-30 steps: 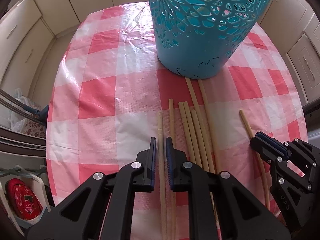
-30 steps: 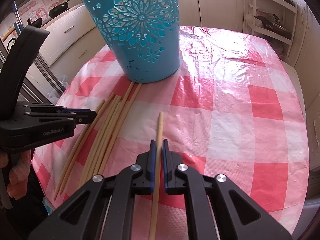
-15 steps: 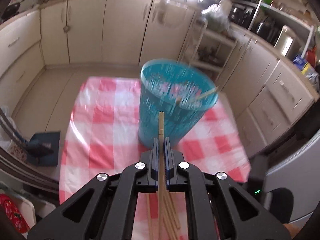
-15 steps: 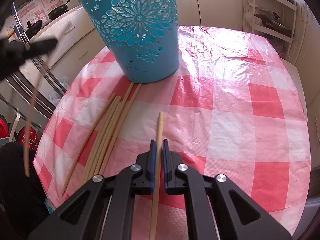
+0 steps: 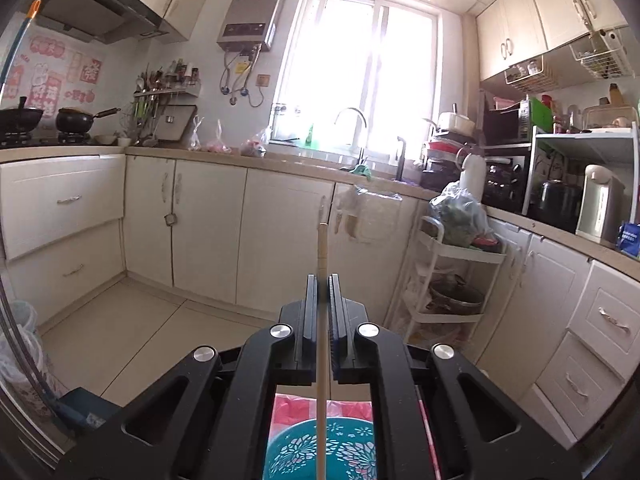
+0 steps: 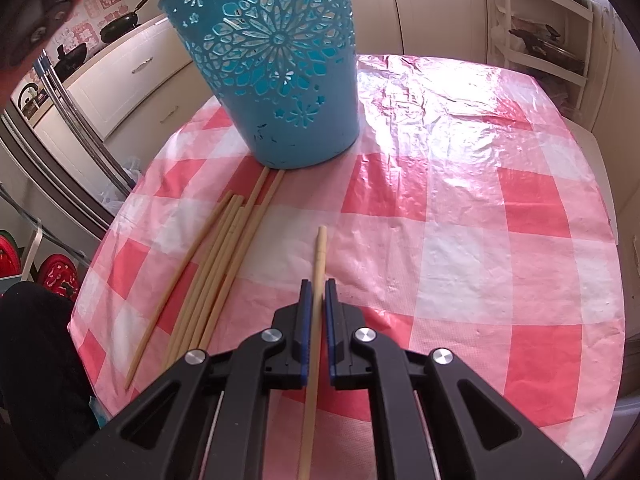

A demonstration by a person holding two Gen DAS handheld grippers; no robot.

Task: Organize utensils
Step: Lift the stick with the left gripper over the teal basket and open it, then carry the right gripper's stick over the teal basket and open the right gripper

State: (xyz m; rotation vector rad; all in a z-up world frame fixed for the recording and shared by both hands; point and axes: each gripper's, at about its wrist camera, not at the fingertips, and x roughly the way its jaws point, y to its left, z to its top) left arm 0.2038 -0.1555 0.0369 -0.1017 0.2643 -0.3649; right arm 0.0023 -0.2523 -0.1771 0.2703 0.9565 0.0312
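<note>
**Chopsticks and blue basket: two held, the rest loose on the cloth**

Landmark: blue openwork basket (image 6: pixel 276 68), upright on the red-and-white checked tablecloth (image 6: pixel 460 208).

1. Left gripper (image 5: pixel 321 280). Fingers pressed in on a single pale chopstick (image 5: pixel 322 248), which runs along the gap between them and sticks out past the tips. The gripper is raised above the basket (image 5: pixel 324 452); the basket's rim and flower cut-outs show low between the gripper arms, with the chopstick's lower length passing in front of them. Past the tips are cream kitchen cabinets (image 5: pixel 208 224) and a bright window (image 5: pixel 360 80).

2. Right gripper (image 6: pixel 315 282). Blue-padded fingers close on either side of a second chopstick (image 6: pixel 319 264), low over the cloth, on the near side of the basket. Whether this chopstick lies on the cloth or is lifted clear cannot be told.

3. Loose chopsticks (image 6: pixel 216 272). A bundle lying on the cloth, fanned from the basket's foot toward the near left edge of the table; the two farthest ends reach the basket's base. They lie just left of the right gripper's chopstick, not touching it.
</note>
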